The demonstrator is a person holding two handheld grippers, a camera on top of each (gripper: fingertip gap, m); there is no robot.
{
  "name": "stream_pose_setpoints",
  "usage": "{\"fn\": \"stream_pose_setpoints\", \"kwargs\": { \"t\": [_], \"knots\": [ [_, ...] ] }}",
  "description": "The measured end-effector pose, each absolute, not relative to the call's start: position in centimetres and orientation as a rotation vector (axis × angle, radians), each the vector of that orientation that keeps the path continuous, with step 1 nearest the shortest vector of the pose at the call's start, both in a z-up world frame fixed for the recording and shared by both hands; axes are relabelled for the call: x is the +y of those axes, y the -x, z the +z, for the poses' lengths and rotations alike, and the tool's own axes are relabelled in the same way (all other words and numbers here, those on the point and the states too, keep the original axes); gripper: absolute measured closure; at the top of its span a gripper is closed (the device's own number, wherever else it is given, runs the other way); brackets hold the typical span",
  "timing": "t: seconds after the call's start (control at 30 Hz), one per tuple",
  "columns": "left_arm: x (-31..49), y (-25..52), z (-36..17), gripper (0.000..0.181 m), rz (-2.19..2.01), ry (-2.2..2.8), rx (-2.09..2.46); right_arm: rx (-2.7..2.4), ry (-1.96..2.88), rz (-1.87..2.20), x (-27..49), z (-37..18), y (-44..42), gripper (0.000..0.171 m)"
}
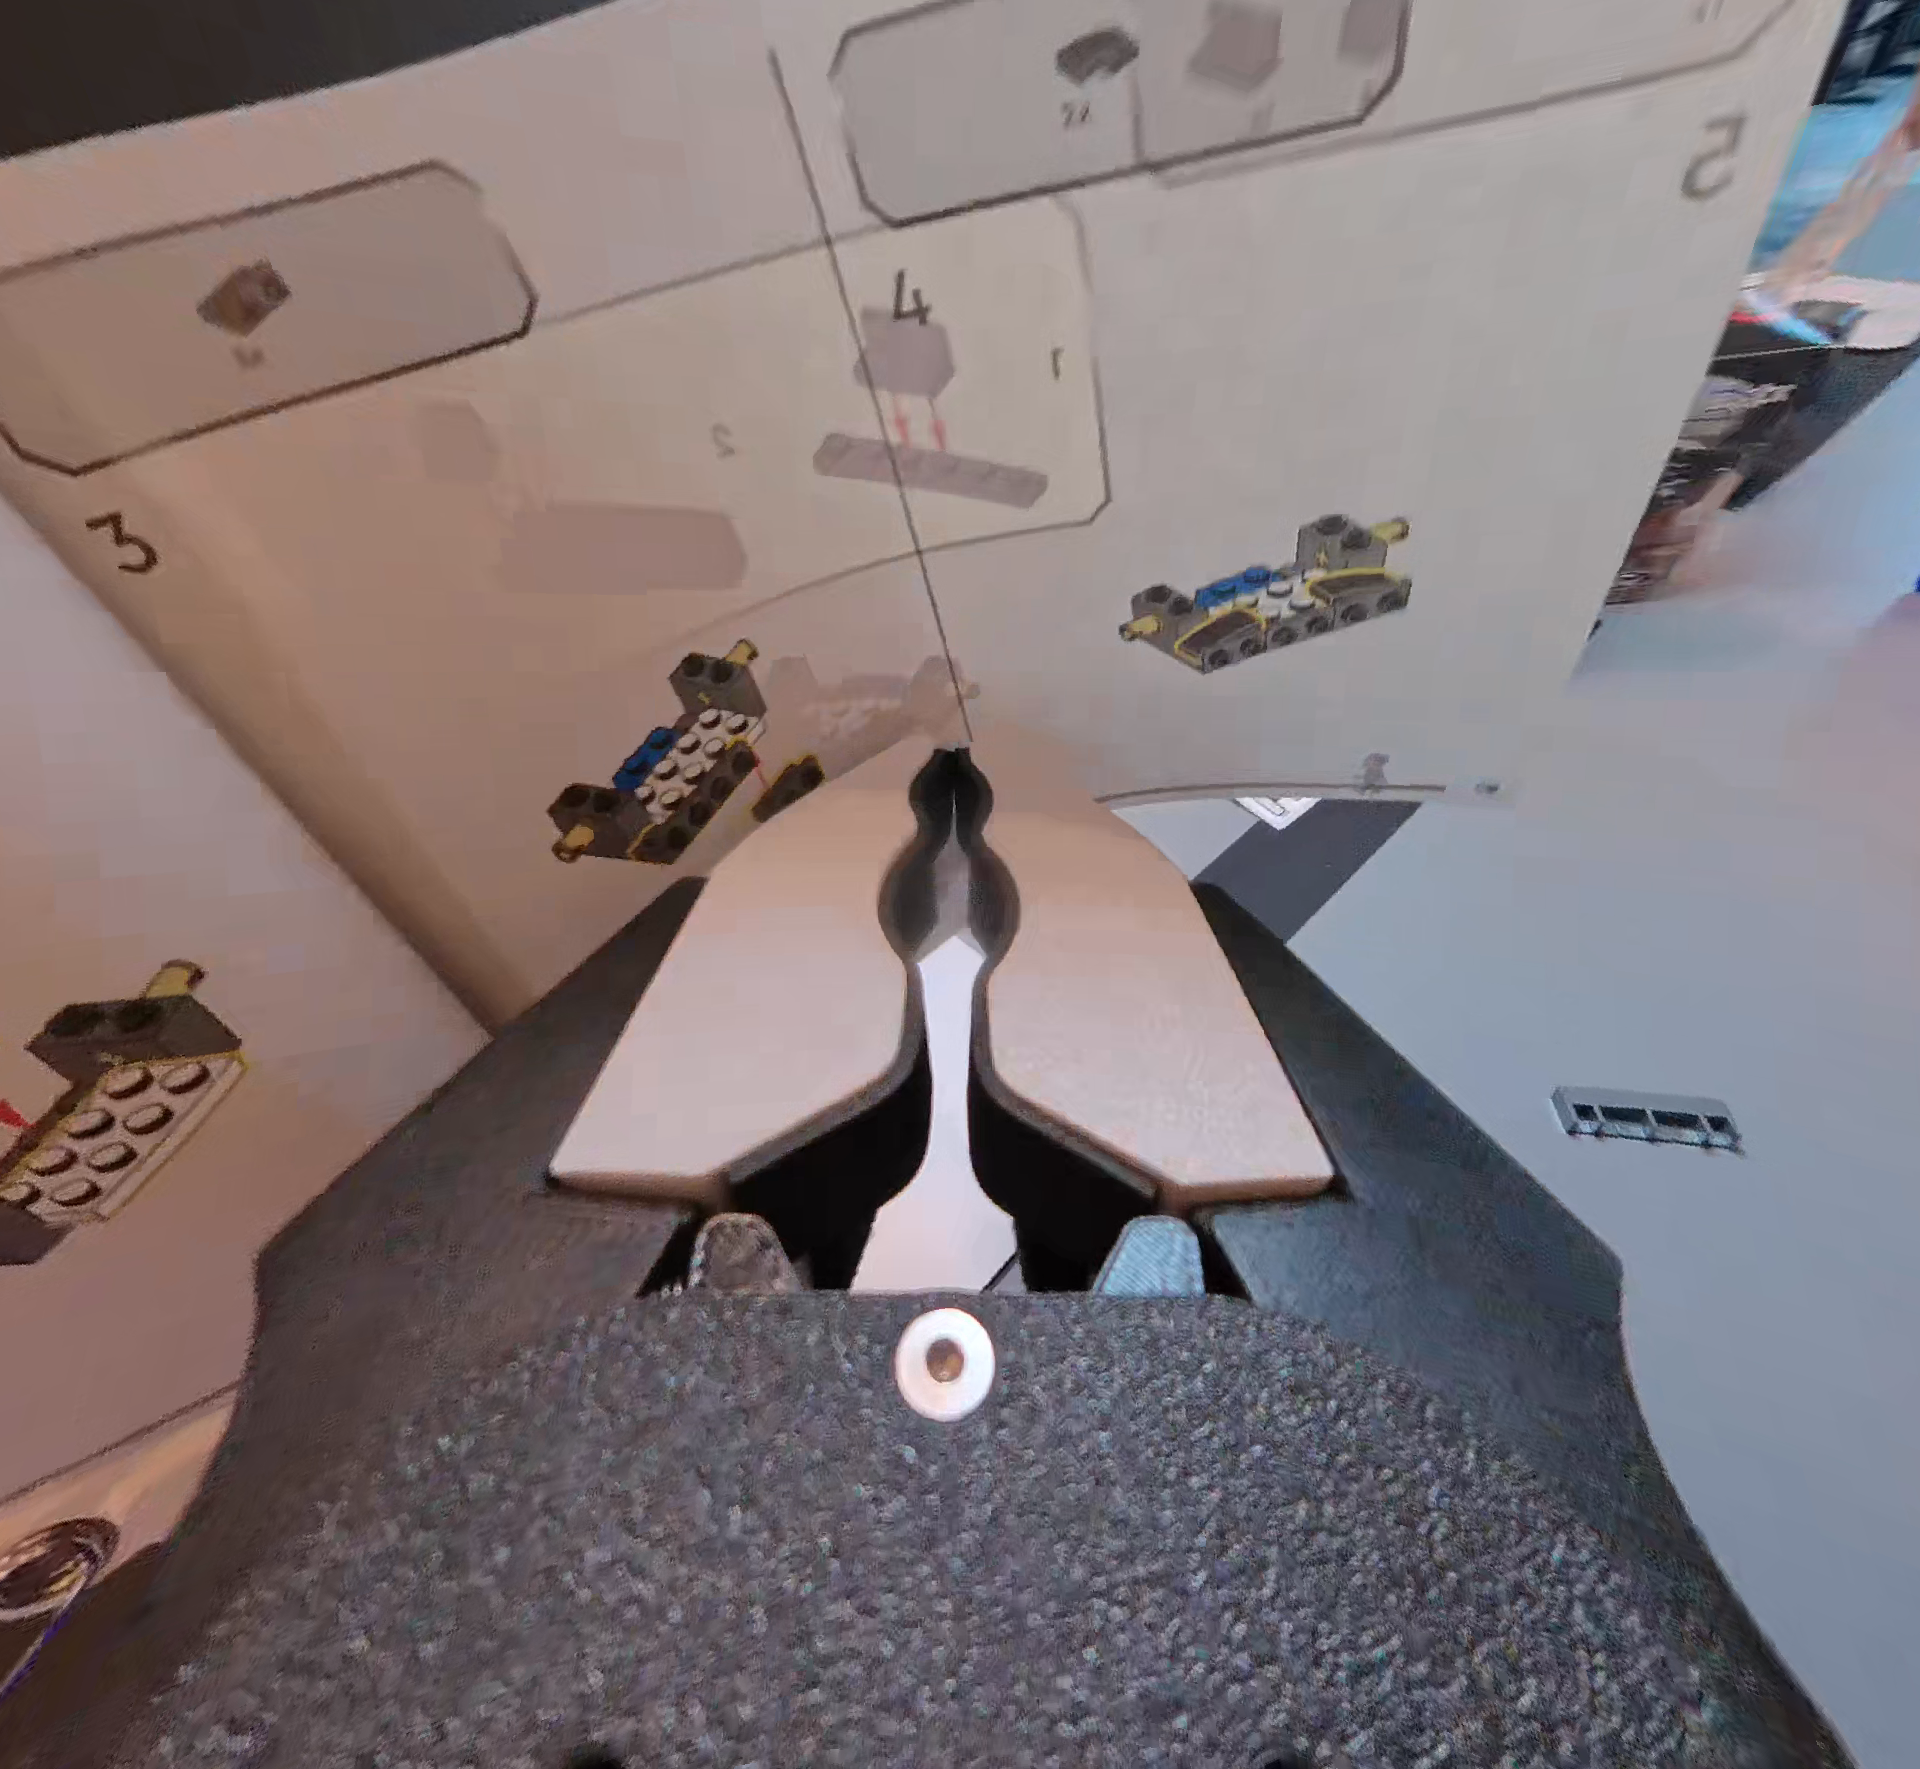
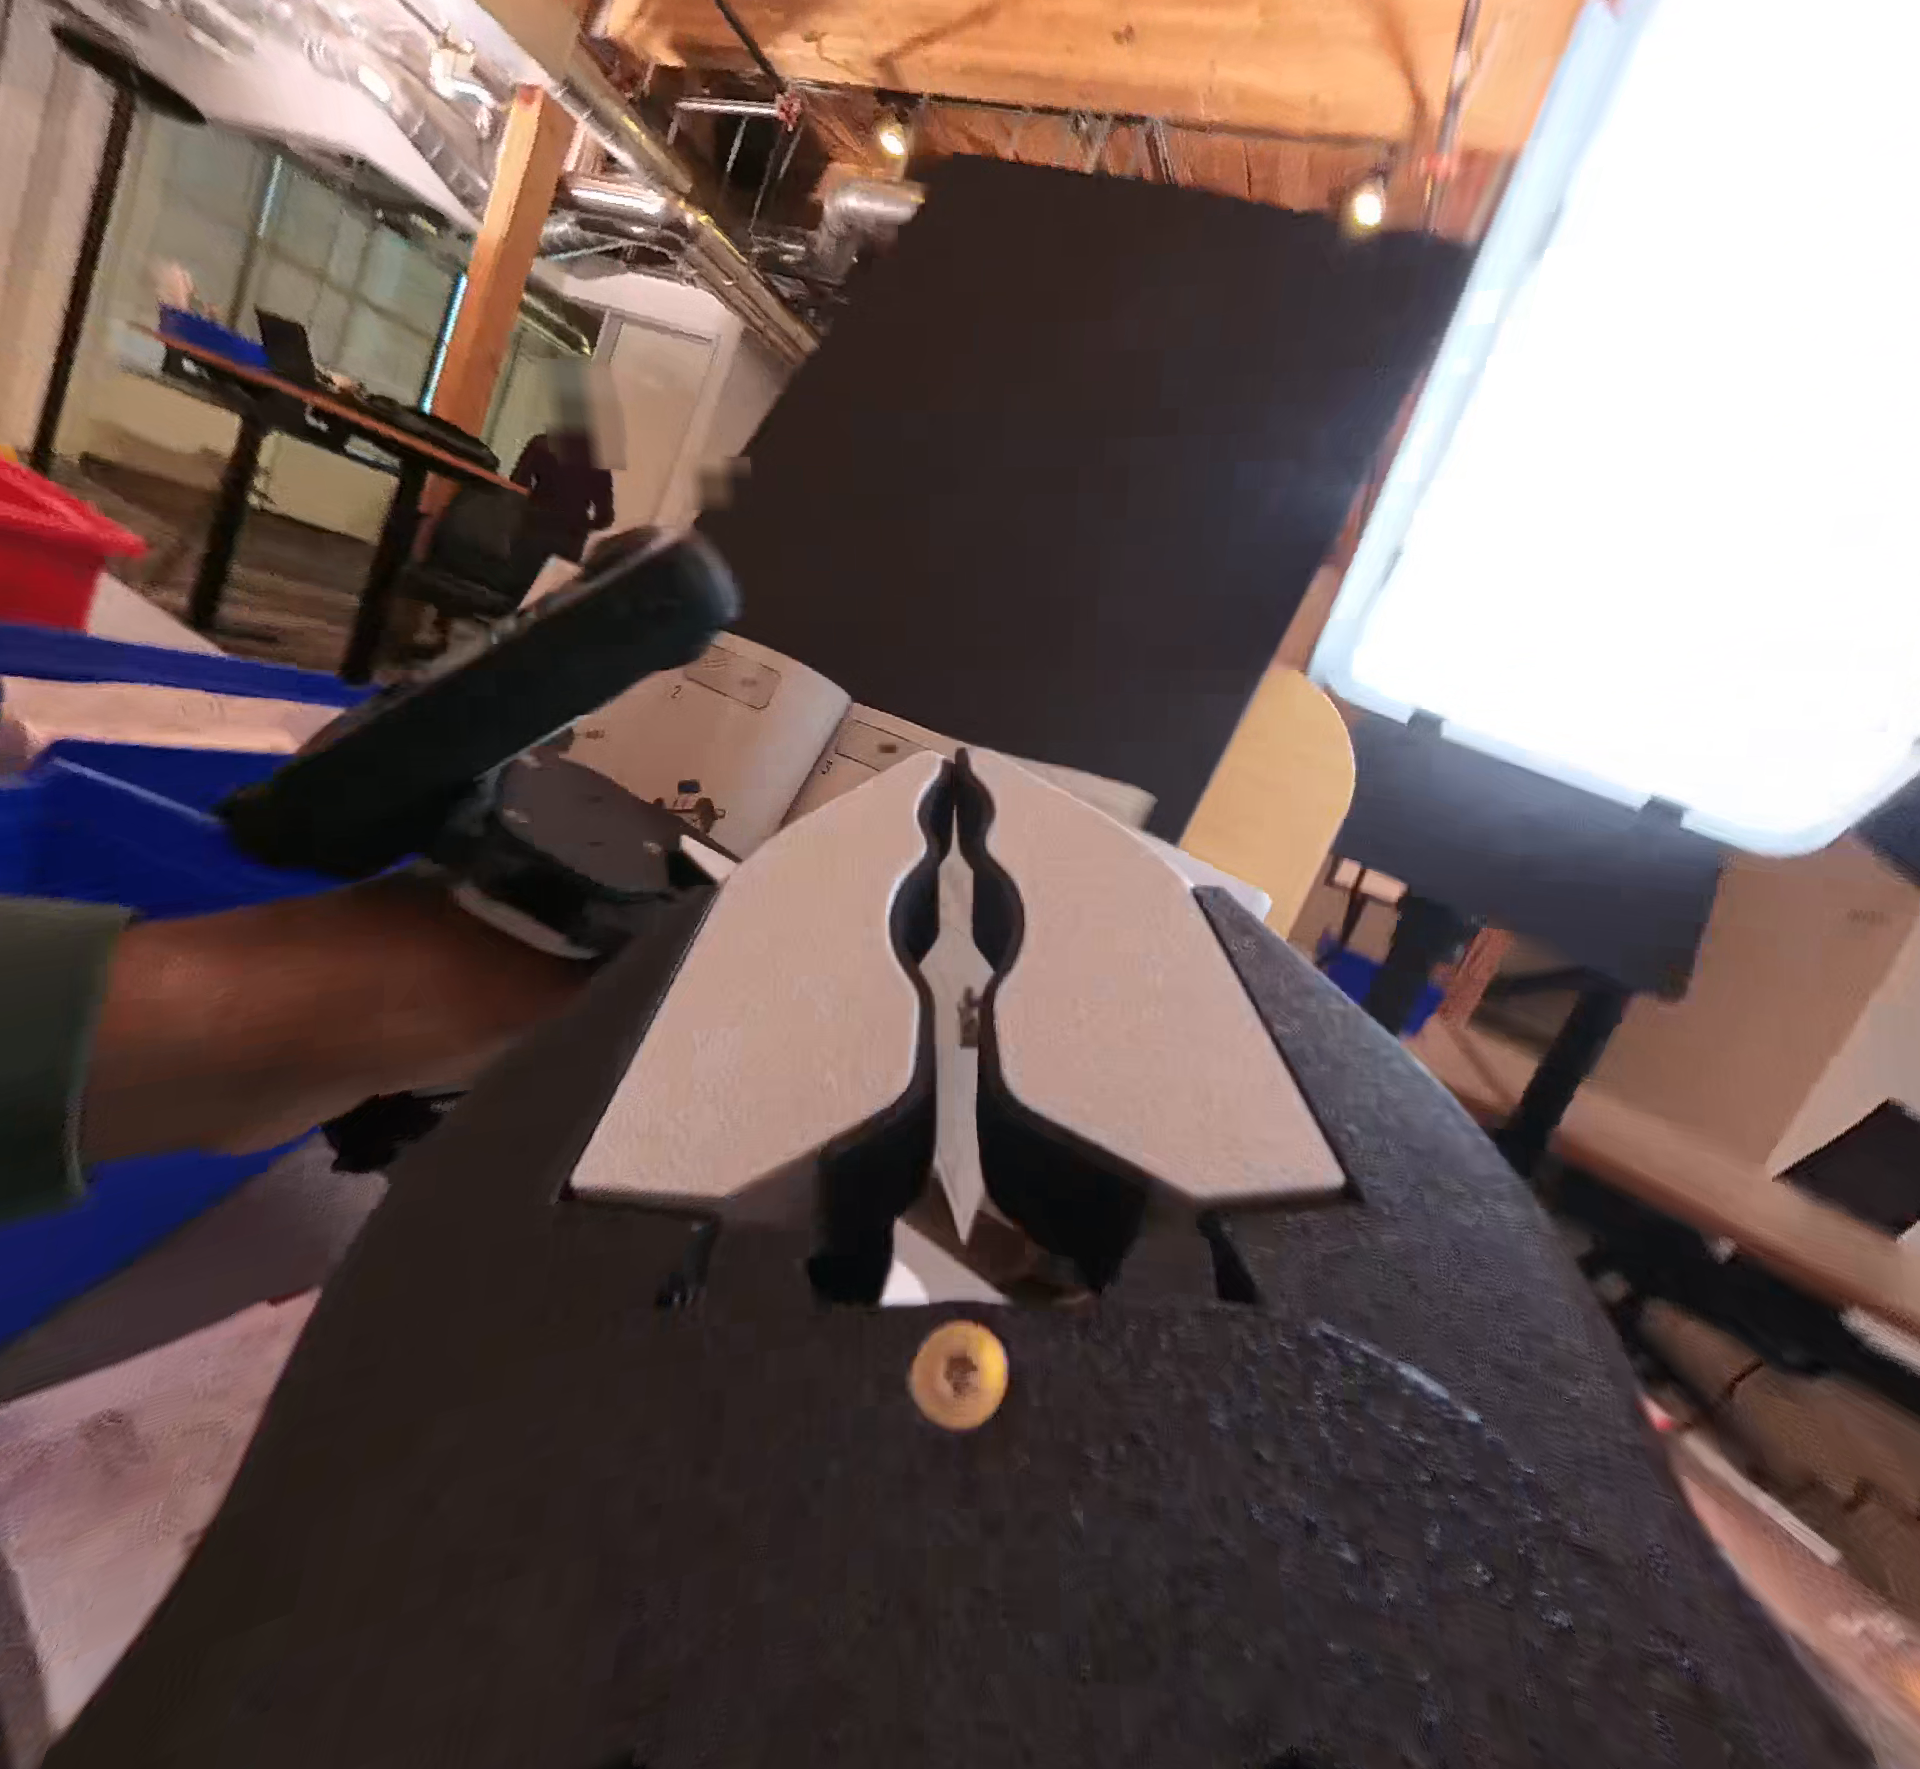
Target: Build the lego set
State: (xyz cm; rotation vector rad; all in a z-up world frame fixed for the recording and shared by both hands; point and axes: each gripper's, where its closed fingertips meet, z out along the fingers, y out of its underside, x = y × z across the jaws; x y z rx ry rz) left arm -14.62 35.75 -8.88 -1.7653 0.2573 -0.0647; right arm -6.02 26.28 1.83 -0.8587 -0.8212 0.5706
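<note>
An open brick-building instruction booklet [image 1: 1299, 420] fills the left wrist view, with printed step pictures of a small grey, blue and white brick model. My left gripper [image 1: 951, 763] is shut on the lower edge of a page, which stands up edge-on from the tips. A lower page [image 1: 364, 524] curves away to the left. In the right wrist view my right gripper [image 2: 956, 763] is shut on a thin white sheet [image 2: 956, 1096] of the booklet [image 2: 758, 732], seen edge-on between the fingers. The left gripper [image 2: 499, 691] and the hand [image 2: 312, 992] holding it show at the left.
A small grey brick piece [image 1: 1647, 1119] lies on the white table [image 1: 1558, 940] to the right of the left gripper. Blue bins [image 2: 104, 826] and a red bin [image 2: 42, 545] stand at the left. A black panel [image 2: 1039, 472] and a bright light panel [image 2: 1662, 369] stand behind. Left tips to right tips: about 15 centimeters. The small grey brick piece [image 1: 1647, 1119] is about 30 centimeters from both grippers' fingertips.
</note>
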Motion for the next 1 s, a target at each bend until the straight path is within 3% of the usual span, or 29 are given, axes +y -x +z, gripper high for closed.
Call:
{"fn": "stream_pose_setpoints", "kwargs": {
  "t": [0.1, 0.27, 0.5, 0.6, 0.73, 1.0],
  "knots": [
    [36.0, 15.3, -9.2, 0.181, -0.041, 1.796, 0.238, -0.903, 0.943, 0.514, 26.4, -0.7, 9.0, 0.171],
    [33.8, 17.0, -8.6, 0.181, -0.005, 1.786, 0.178, -0.904, 1.281, 0.362, 35.1, -7.1, 11.3, 0.171],
    [27.2, 19.0, -6.4, 0.181, 0.051, 1.711, 0.184, -0.841, 1.416, 0.305, 40.2, -9.4, 8.6, 0.17],
    [23.6, 18.0, -5.6, 0.181, 0.068, 1.654, 0.246, -0.916, 1.427, 0.404, 37.8, -9.5, 7.6, 0.171],
    [18.4, 15.3, -5.9, 0.181, 0.042, 1.609, 0.338, -1.035, 1.343, 0.393, 32.5, -8.9, 5.3, 0.159],
    [8.7, 10.5, -14.0, 0.181, -0.084, 1.809, 0.493, -1.434, 1.404, 0.584, 18.0, -14.9, 0.3, 0.149]
  ]
}}
